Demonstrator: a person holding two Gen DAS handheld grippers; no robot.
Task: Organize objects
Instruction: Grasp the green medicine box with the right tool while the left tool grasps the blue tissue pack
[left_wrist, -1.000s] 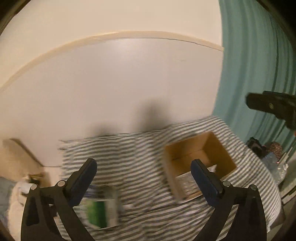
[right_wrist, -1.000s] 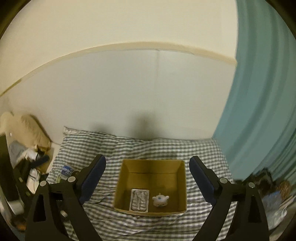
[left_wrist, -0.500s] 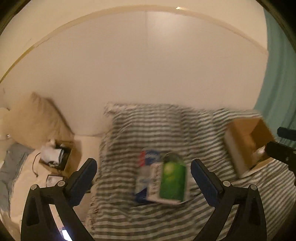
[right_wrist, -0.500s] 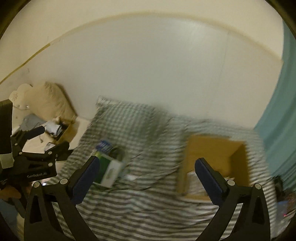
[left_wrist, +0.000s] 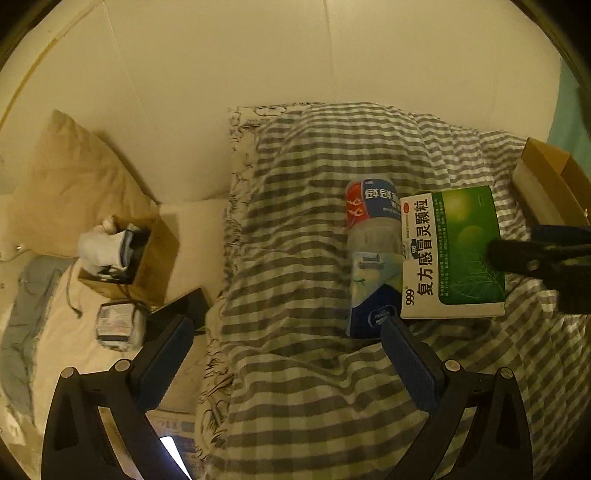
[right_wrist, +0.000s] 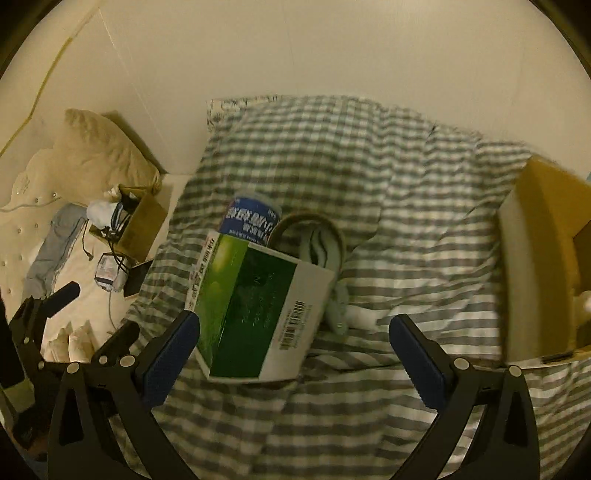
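Note:
A green and white medicine box lies on the grey checked blanket, leaning on a clear bottle with a red and blue label. In the right wrist view the box sits just beyond my open right gripper, with the bottle and a roll of tape behind it. My left gripper is open and empty, left of the box. The cardboard box stands at the right, and shows in the left wrist view.
Left of the blanket lie a beige pillow, a small open carton with socks and cables and a wrapped packet on a white sheet. A wall runs behind. The other gripper shows at the right edge of the left wrist view.
Both grippers have swung left from the cardboard box and come down closer to the medicine box and bottle. Both stay open.

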